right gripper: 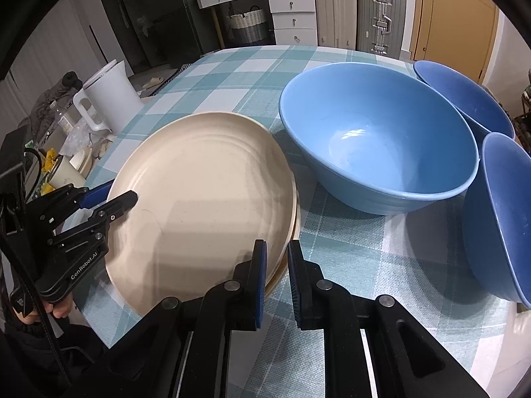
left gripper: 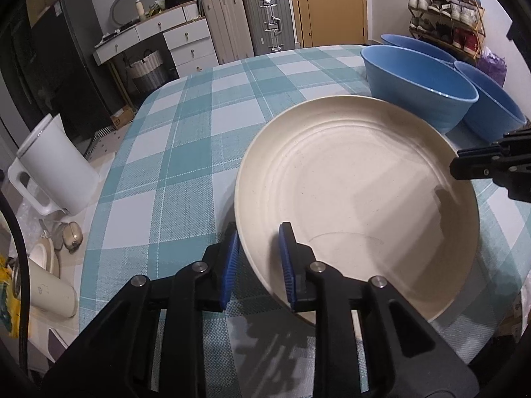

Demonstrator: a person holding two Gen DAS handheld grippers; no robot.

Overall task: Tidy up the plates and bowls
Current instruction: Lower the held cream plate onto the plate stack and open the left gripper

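Note:
A cream plate point(left gripper: 358, 182) lies on top of another cream plate on the checked tablecloth; it also shows in the right wrist view point(right gripper: 205, 199). My left gripper point(left gripper: 259, 255) straddles its near-left rim, jaws apart with a gap at the rim. My right gripper point(right gripper: 277, 265) straddles the stack's right rim, jaws slightly apart; it also shows in the left wrist view point(left gripper: 464, 165). The left gripper also shows in the right wrist view point(right gripper: 109, 199). A light blue bowl point(right gripper: 378, 139) stands right of the plates, with two darker blue bowls point(right gripper: 464, 96) point(right gripper: 501, 219) beside it.
A white kettle point(left gripper: 56, 165) and a cream mug point(left gripper: 49, 288) stand off the table's left edge. Drawers point(left gripper: 186, 43), suitcases point(left gripper: 249, 23) and a shoe rack point(left gripper: 444, 10) line the far wall. The checked tablecloth point(left gripper: 199, 132) stretches behind the plates.

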